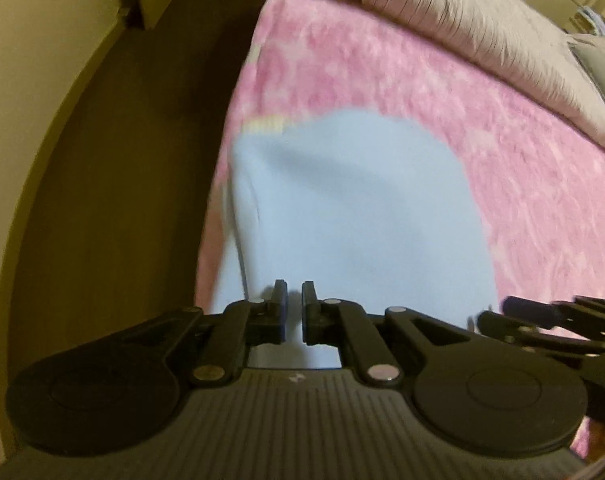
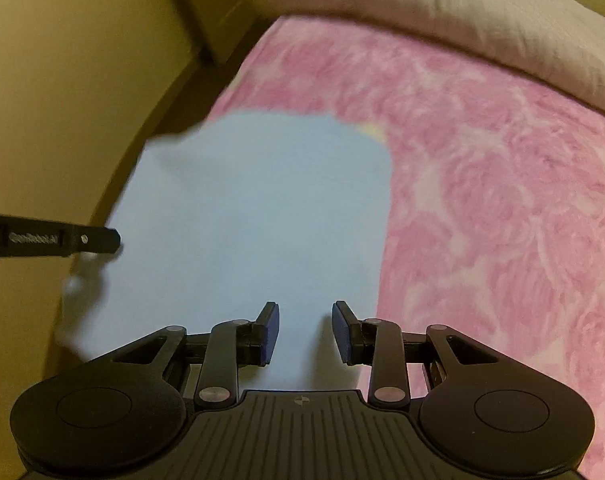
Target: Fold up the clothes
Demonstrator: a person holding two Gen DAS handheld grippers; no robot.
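A light blue garment [image 1: 350, 208] lies flat on the pink floral blanket [image 1: 502, 168], close to the bed's left edge. My left gripper [image 1: 293, 308] hovers over its near end with the jaws only a narrow gap apart, and I see nothing pinched between the pads. From the right wrist view the garment [image 2: 254, 208] spreads ahead, and its left edge looks blurred and ruffled beneath the left gripper [image 2: 116, 240]. My right gripper [image 2: 305, 332] is open above the garment's near edge, nothing between its fingers. It also shows at the right of the left wrist view [image 1: 530, 314].
A grey-white duvet [image 1: 462, 28] is bunched along the far side of the bed. Left of the bed a dark wooden floor [image 1: 134, 184] runs beside a cream wall [image 1: 30, 40]. The blanket is bare to the right of the garment.
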